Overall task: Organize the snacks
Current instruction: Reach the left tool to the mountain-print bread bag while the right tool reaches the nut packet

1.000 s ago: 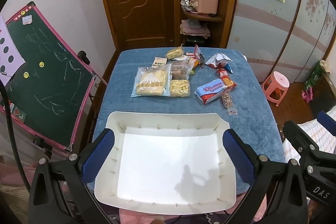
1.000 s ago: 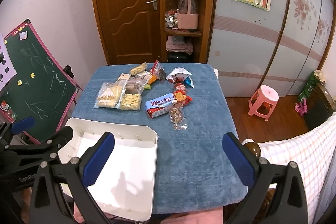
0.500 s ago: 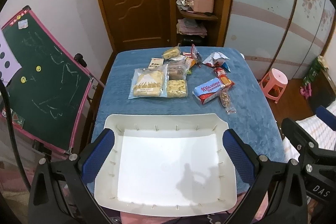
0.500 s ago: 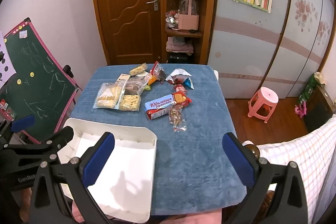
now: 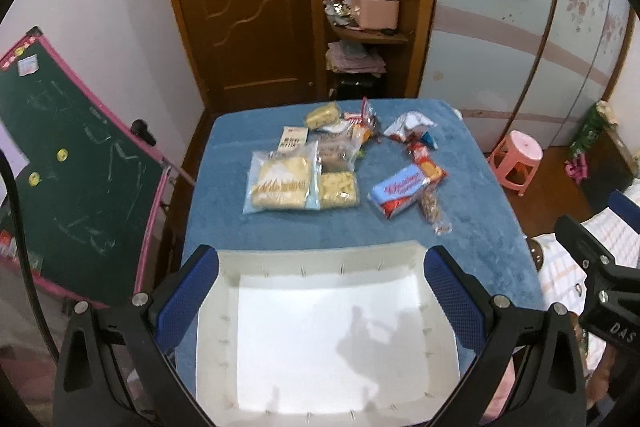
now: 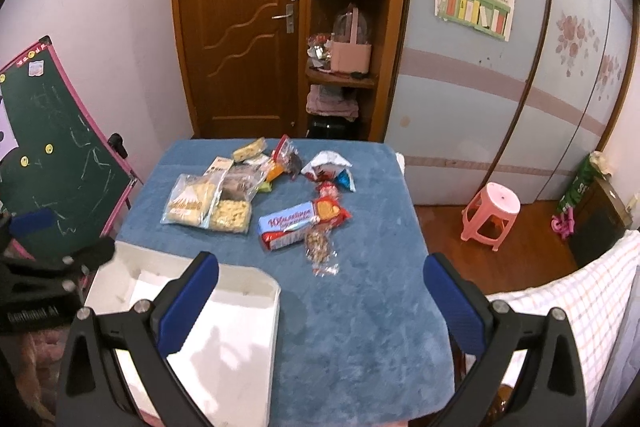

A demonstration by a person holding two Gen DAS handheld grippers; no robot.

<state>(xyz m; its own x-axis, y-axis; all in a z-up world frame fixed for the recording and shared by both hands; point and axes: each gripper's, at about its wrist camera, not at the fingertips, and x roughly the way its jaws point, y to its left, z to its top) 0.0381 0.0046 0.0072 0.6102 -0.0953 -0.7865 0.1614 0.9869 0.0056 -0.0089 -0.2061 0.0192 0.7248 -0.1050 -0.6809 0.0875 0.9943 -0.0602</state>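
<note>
A white tray (image 5: 320,253) lies empty at the near edge of the blue-covered table (image 5: 472,227). My left gripper (image 5: 320,291) hovers open over it, one blue pad on each side. Several snack packs lie at the far half: a clear bag of yellow cakes (image 5: 282,183), a blue-and-red biscuit pack (image 5: 404,189), a small bag of nuts (image 5: 432,209) and a white wrapper (image 5: 408,125). In the right wrist view my right gripper (image 6: 320,301) is open above bare cloth, right of the tray (image 6: 256,277). The biscuit pack (image 6: 300,223) lies ahead of it.
A green chalkboard (image 5: 72,171) leans left of the table. A pink stool (image 6: 492,213) stands on the wooden floor to the right. A checked cloth (image 6: 576,307) lies near right. Behind the table are a wooden door (image 6: 244,23) and shelves (image 6: 348,75).
Both views have drifted slightly: the snacks sit a little lower and closer in frame. Both grippers stay open and nothing on the table has moved.
</note>
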